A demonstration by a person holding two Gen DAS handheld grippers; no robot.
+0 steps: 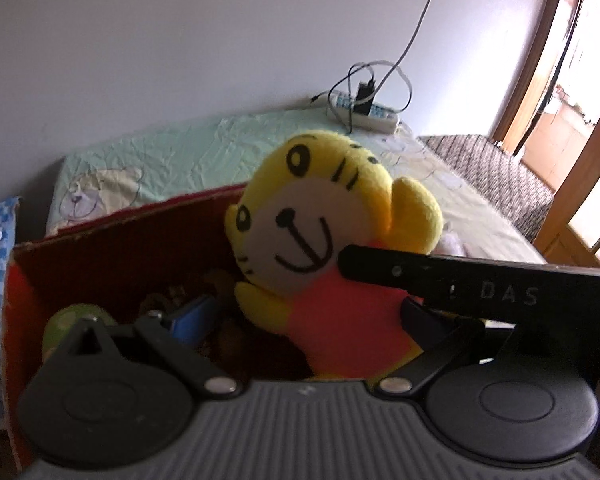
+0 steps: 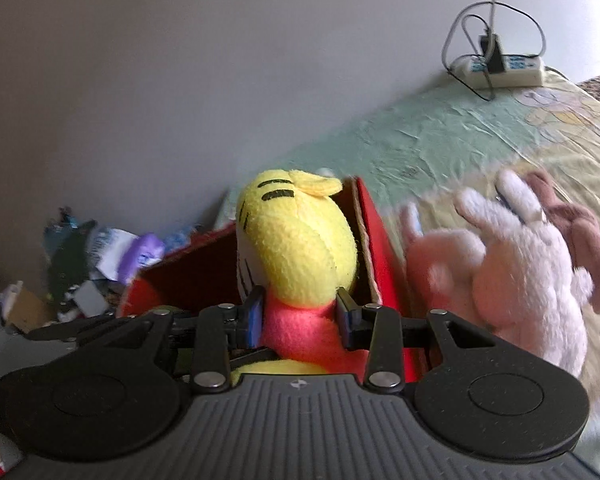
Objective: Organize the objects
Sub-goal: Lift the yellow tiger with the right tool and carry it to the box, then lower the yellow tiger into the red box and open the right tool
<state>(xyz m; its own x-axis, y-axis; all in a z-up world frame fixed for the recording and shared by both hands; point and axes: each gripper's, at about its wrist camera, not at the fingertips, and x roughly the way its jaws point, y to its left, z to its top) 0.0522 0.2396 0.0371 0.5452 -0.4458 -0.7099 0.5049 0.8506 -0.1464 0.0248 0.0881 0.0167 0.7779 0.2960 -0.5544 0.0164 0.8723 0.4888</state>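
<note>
Gripping yellow tiger plush (image 2: 300, 240) at pink torso, right gripper (image 2: 300, 316) seen with jaws pressed on both flanks; plush held upright over open red cardboard box (image 2: 376, 248) on bed (image 2: 440, 148). Left gripper (image 1: 300, 320) seen with jaws spread wide, nothing clamped, plush between them. Green ball (image 1: 66, 324) seen inside box at 9 o'clock from plush. White bunny plush (image 2: 524, 268) lain on bed at 3 o'clock from box. Power strip (image 2: 504, 68) set at bed's far edge, 1 o'clock.
</note>
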